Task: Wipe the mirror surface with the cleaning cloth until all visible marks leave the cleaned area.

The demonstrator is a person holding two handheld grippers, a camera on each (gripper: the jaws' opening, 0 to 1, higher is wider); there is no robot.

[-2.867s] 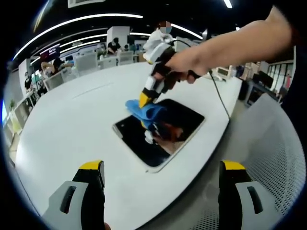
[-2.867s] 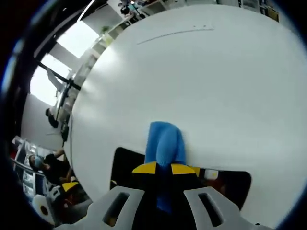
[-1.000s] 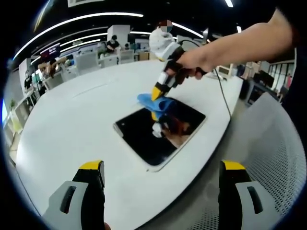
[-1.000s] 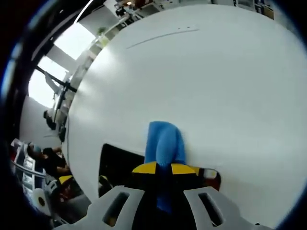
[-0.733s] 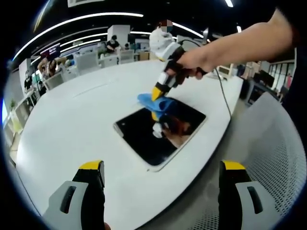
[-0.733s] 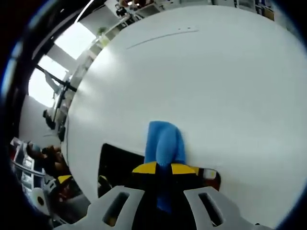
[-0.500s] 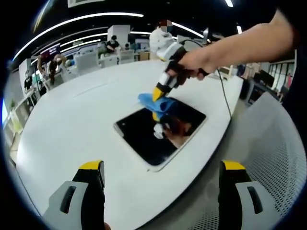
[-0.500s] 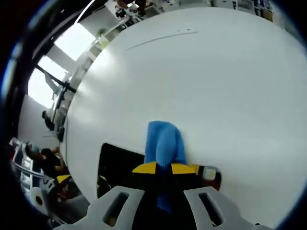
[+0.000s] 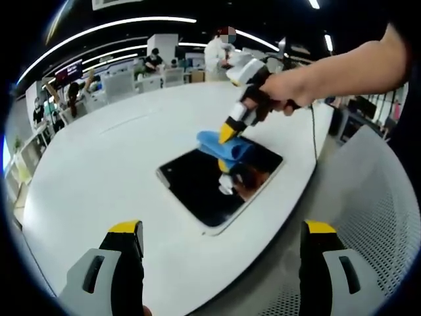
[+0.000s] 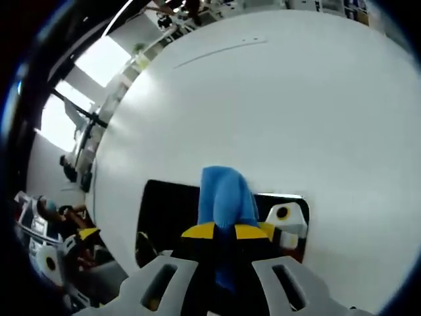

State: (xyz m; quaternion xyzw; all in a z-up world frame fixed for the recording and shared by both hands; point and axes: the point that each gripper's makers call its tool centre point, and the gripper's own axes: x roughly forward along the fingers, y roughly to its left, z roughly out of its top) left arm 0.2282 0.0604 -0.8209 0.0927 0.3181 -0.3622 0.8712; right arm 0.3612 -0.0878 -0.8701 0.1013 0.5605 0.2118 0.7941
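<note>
On a large white oval table, a dark rectangular mirror lies flat near the table's right edge, and the left gripper hangs near the table's edge, well apart from the mirror, its 2 yellow-tipped jaws spread and empty. At the mirror's far right corner, the right gripper, held by a hand, is clenched on a folded blue cleaning cloth touching the glass. To wipe well, the cloth should probably stay pressed flat in overlapping passes across the whole pane; no containers are visible.
</note>
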